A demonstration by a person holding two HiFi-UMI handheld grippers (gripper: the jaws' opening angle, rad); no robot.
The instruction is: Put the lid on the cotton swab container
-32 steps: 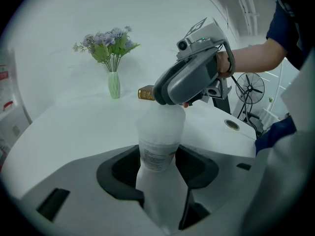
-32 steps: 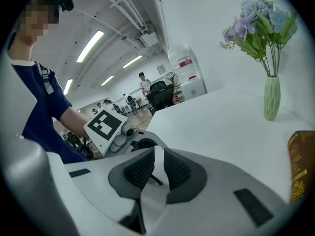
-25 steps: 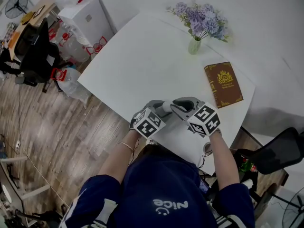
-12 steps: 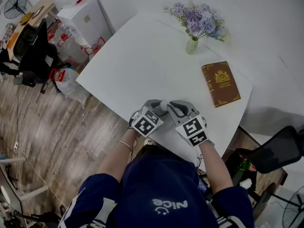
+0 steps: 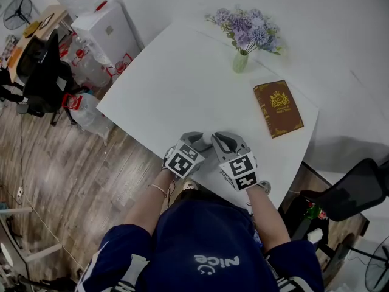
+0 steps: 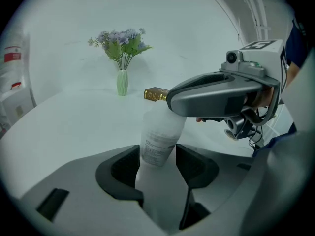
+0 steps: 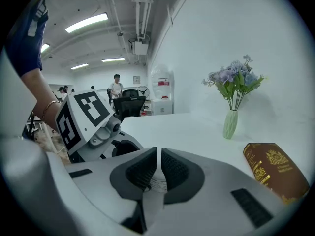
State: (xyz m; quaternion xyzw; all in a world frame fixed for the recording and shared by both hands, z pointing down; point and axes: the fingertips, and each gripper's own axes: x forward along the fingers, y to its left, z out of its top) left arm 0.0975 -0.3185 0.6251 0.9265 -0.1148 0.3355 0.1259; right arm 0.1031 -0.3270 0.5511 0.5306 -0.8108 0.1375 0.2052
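Note:
My left gripper (image 6: 157, 166) is shut on a white translucent cotton swab container (image 6: 160, 136) with a printed label, which leans up and to the right. My right gripper (image 6: 172, 102) lies across the container's top end. In the right gripper view its jaws (image 7: 159, 168) are almost together on a thin white printed piece (image 7: 157, 183), the lid as far as I can tell. The left gripper (image 7: 120, 149) sits just to the left there. In the head view both grippers (image 5: 203, 140) (image 5: 220, 141) meet at the table's near edge and hide the container.
On the white table (image 5: 140, 117) a green vase of purple flowers (image 5: 240, 59) stands at the far side, with a brown book (image 5: 278, 108) to the right. A black chair (image 5: 358, 193) is at the right. A white cabinet (image 5: 106, 23) and clutter stand on the wooden floor at the left.
The right gripper has swung round, its marker cube moving left and toward my body, so it now lies close alongside the left gripper. The left gripper has kept its place and grip.

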